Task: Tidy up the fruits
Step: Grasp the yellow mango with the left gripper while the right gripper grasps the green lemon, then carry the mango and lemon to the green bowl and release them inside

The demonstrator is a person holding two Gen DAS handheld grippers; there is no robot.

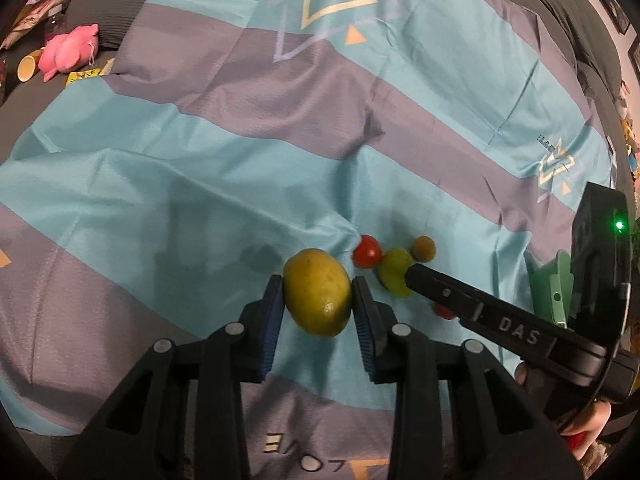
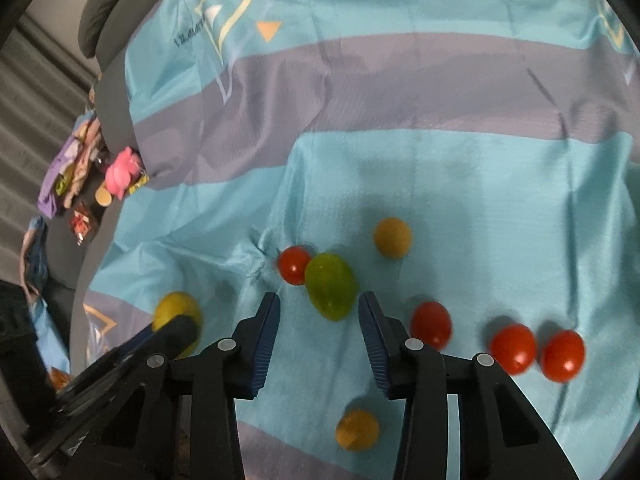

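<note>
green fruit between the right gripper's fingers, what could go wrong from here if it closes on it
The green fruit touches a red tomato, so closing the still-open right gripper may knock that tomato rolling across the wrinkled cloth. The fruit sits near the fingertips, not deep between the pads, so it could squirt forward. The left gripper, shut on the yellow fruit, is close beside; the two tools may bump.

On the striped cloth [image 2: 440,184] a lime [image 2: 331,286] lies mid-scene, a tomato [image 2: 294,265] touching its left; an orange fruit [image 2: 392,237] sits farther right; three tomatoes [image 2: 516,348] line the right; a lemon [image 1: 318,298] sits between the left gripper's [image 1: 318,300] pads.
</note>
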